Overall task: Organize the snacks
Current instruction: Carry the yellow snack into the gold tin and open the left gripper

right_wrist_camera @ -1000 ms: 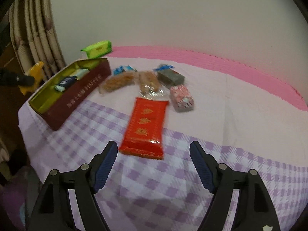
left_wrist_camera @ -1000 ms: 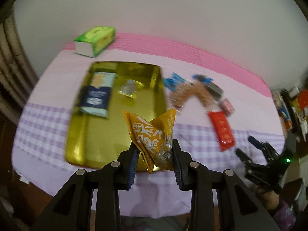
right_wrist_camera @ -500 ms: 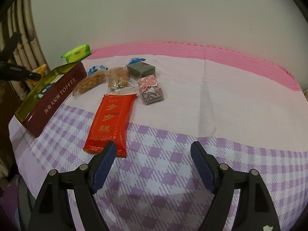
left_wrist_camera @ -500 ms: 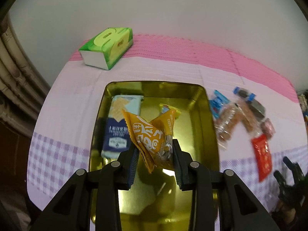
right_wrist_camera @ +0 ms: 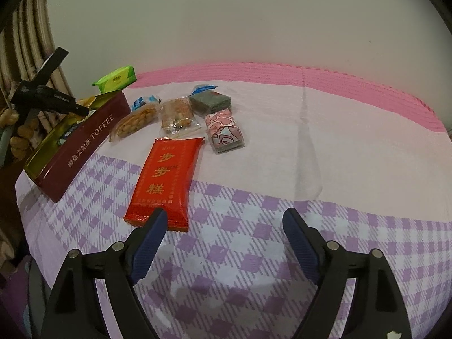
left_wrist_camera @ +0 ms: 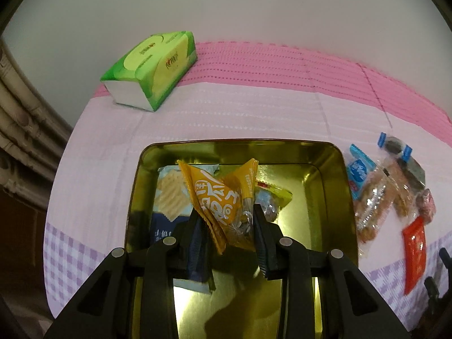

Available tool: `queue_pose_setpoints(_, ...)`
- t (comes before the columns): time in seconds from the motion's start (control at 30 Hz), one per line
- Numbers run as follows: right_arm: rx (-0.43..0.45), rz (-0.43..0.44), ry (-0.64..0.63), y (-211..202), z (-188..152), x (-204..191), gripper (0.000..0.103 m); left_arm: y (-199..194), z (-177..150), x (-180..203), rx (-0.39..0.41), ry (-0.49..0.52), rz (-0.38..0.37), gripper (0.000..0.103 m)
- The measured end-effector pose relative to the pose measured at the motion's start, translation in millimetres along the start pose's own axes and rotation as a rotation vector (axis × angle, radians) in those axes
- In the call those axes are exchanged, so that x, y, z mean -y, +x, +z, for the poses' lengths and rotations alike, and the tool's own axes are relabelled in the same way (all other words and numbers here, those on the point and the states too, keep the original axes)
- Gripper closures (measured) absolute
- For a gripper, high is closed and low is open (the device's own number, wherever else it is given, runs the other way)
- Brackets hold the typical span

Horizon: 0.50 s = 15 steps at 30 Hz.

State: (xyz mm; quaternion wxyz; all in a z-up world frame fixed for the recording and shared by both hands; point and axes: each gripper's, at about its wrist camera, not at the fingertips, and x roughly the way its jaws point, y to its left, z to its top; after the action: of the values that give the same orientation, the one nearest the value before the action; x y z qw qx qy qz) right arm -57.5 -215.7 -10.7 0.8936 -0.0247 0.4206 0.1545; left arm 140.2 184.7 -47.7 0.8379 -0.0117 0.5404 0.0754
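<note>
The left gripper (left_wrist_camera: pixel 228 226) pinches an orange snack packet (left_wrist_camera: pixel 223 197) over the gold-lined tin (left_wrist_camera: pixel 333 175), whose maroon side reads "TOFFEE". A cracker pack (left_wrist_camera: pixel 169 195) already lies inside. The right gripper (right_wrist_camera: pixel 223 243), jaws wide and just opening further, holds nothing; its left finger sits at the edge of a red packet (right_wrist_camera: pixel 166 172) with gold Chinese characters on the checked desk (right_wrist_camera: pixel 254 254). More snacks cluster beyond it; a green tissue pack (left_wrist_camera: pixel 152 70) stands behind the tin.

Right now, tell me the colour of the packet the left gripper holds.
Orange-yellow packet with white lettering, seen best in the left wrist view.
</note>
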Motion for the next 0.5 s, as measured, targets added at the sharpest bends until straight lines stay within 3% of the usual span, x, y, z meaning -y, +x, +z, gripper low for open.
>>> queue_pose_setpoints(0.5,-0.006,0.010,0.000,1.4,-0.1,0.3,0.021,7.1,10.2,1.6,-0.002,0.008,0.036,0.068)
